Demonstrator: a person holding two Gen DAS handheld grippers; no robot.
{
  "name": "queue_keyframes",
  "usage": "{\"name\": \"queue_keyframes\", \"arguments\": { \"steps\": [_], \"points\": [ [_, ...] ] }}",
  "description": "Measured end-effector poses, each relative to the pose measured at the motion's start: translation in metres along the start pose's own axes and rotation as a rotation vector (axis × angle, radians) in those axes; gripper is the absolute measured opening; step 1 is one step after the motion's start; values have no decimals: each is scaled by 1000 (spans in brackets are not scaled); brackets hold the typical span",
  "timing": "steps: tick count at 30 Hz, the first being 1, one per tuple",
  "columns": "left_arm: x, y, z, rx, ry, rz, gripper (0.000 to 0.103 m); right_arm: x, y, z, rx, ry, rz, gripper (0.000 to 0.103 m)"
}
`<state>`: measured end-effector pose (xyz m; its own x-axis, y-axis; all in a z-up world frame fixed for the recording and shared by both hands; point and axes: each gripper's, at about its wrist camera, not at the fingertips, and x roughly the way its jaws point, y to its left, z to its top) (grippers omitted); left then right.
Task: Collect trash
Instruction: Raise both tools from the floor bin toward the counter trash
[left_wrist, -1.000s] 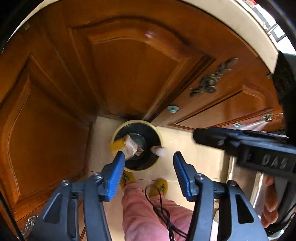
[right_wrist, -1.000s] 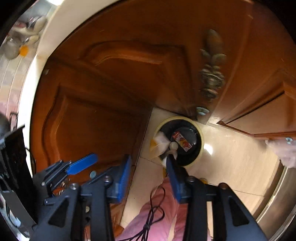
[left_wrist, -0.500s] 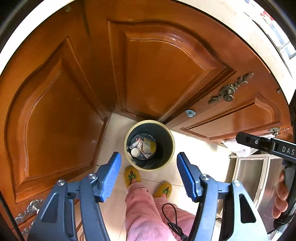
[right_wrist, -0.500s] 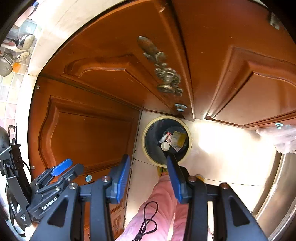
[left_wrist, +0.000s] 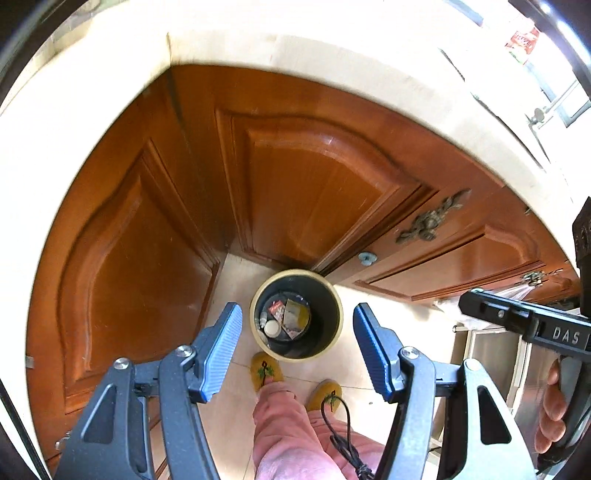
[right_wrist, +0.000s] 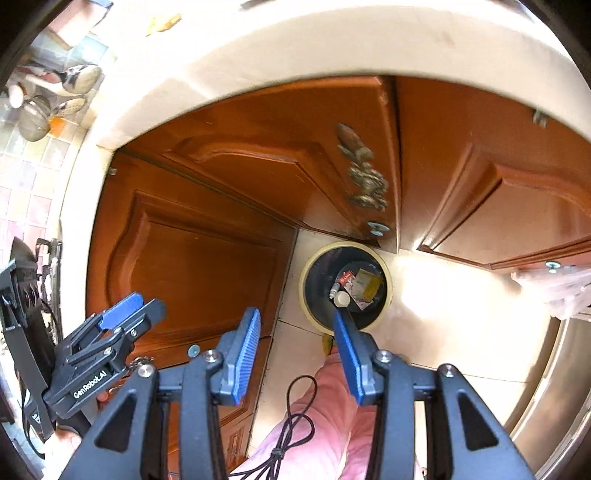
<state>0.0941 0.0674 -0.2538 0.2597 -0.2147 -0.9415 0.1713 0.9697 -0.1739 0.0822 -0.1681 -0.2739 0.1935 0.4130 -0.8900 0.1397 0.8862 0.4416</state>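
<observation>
Wrappers dropped into bin (left_wrist: 295, 314); left gripper (left_wrist: 297, 350) jaws opened, empty.

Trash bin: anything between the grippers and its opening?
Nothing visible. The trash bin stands open on the floor with no lid, directly below the empty left gripper and right gripper; trash lies inside.

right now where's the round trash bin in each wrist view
Left wrist: the trash bin sits just below the middle, on the floor between the two blue tips of the left tongs.
Right wrist: the bin lies right of centre, just above the right-hand tip of the right tongs.
Shared landmark: the ornate metal door handle, above and right of the bin in both views.
</observation>
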Motion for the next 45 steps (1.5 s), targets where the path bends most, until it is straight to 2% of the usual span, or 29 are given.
{"name": "queue_keyframes", "arguments": {
  "steps": [8,18,23,28,30,32,35,37,39,45],
  "points": [
    [-63,-26,24,61,-89,-9,61,-57,45,8,-113,-84,35,42],
    [-149,-70,81,188,-264,17,74,-143,81,38,-176,-260,78,42],
    [-182,-93,118,279,-352,23,90,-187,86,64,-157,-371,54,42],
    [-208,-115,164,371,-422,8,93,-222,87,89,-105,-457,-10,42],
    [-215,-122,185,407,-454,-5,99,-235,87,97,-85,-499,-38,42],
    [-217,-127,204,449,-473,-22,102,-245,87,105,-58,-537,-64,42],
    [-208,-136,225,537,-457,-54,102,-258,84,116,6,-583,-81,53],
    [-197,-140,238,589,-439,-73,102,-264,78,122,67,-614,-103,65],
    [-186,-141,246,617,-431,-76,102,-267,72,127,123,-646,-124,69],
    [-139,-146,268,722,-324,-123,102,-262,53,143,216,-642,-139,70]
  ]
}}
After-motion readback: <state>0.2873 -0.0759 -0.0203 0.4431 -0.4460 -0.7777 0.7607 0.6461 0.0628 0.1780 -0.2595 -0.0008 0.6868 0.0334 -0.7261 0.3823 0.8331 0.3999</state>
